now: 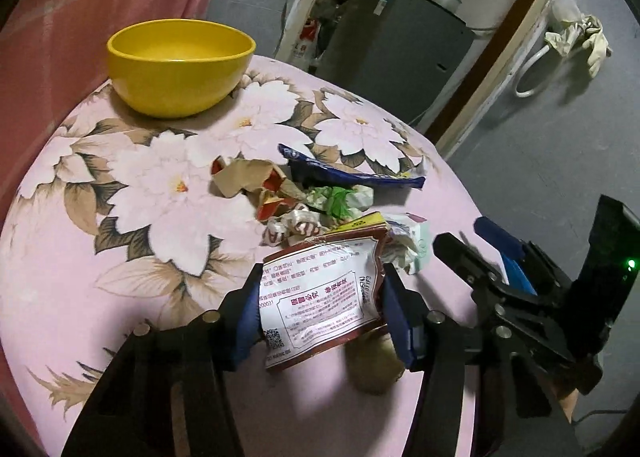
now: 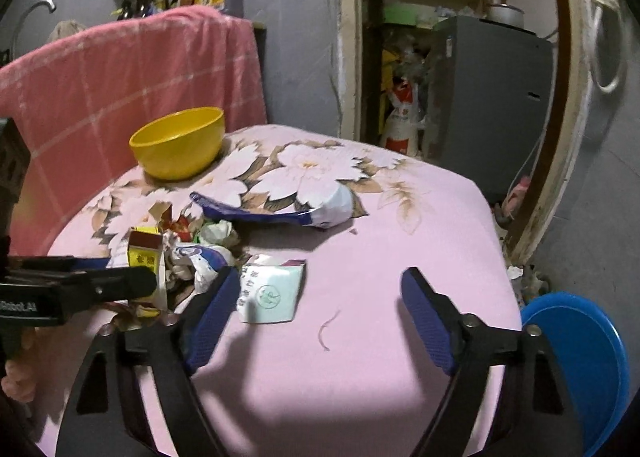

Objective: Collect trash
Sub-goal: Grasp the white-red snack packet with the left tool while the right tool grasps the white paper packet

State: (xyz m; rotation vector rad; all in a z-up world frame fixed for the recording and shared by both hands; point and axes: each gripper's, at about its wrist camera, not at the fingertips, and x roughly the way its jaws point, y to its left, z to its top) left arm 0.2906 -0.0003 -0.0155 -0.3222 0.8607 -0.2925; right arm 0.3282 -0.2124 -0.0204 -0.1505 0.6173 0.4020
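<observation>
Trash lies in a loose heap near the middle of the table (image 1: 132, 185), which is draped in a pink cloth printed with large pale flowers: a long dark blue foil wrapper (image 1: 352, 173) at the far side, torn tan and red cardboard scraps (image 1: 248, 181), crumpled white and green paper (image 1: 344, 197), and a pale green and white paper packet (image 2: 272, 289) lying flat at the heap's right edge. The left hand-held gripper (image 1: 320, 297) is clenched on a maroon-bordered plastic snack pouch with white printed panel (image 1: 324, 285) at the near side of the heap, its blue pads pressing the pouch's two side edges. The right hand-held gripper (image 2: 320, 305) is released, its jaws standing wide over bare pink cloth, with the packet just inside its left finger and not touched by either pad. A round yellow plastic bowl (image 1: 180, 65) stands well apart from the heap, close to the table's far left edge, beside a hanging pink checked cloth (image 2: 120, 77). The near and right parts of the tabletop are open. Beyond the right edge, lower down, a round blue plastic basin (image 2: 580, 357) shows.
</observation>
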